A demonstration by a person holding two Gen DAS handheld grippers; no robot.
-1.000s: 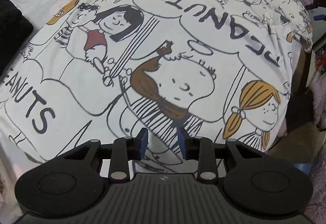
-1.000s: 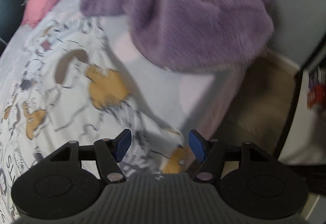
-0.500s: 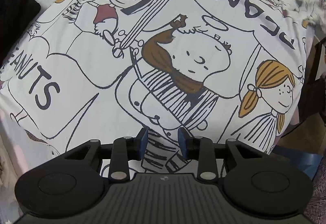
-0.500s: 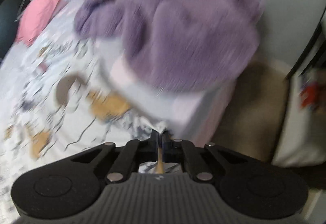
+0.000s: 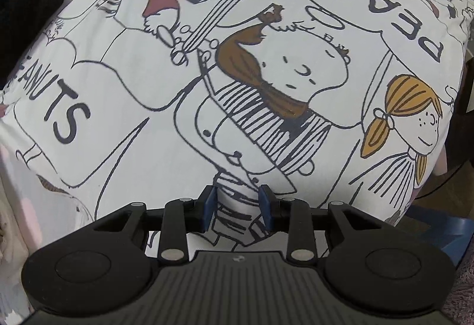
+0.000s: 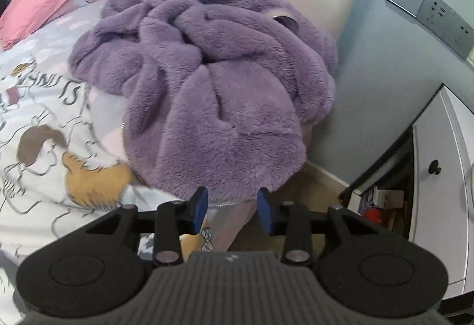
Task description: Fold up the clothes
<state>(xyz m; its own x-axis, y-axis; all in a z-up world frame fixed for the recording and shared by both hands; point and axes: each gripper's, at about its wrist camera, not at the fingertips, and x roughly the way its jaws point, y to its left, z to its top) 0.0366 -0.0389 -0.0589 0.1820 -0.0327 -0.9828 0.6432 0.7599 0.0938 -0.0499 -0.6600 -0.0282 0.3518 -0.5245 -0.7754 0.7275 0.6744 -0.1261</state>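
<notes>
The soft, limp Peanuts-print garment [image 5: 237,88] wants corner grips; both left claw [image 5: 237,208] and right claw [image 6: 231,208], whose jaws have just been opening, gape part-open, holding nothing.

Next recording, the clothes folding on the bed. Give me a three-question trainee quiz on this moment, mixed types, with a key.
1. True or false: the purple fleece garment lies heaped at the bed corner nearest the wall socket panel.
2. What word is printed repeatedly on the cartoon-print cloth?
3. The right tool is: A) clamped on the fleece, B) parted with nothing pinched, C) out of view.

Key: 1 true. 2 PEANUTS. 3 B; its jaws have just been opening. The left tool is parted too, over the print.
</notes>
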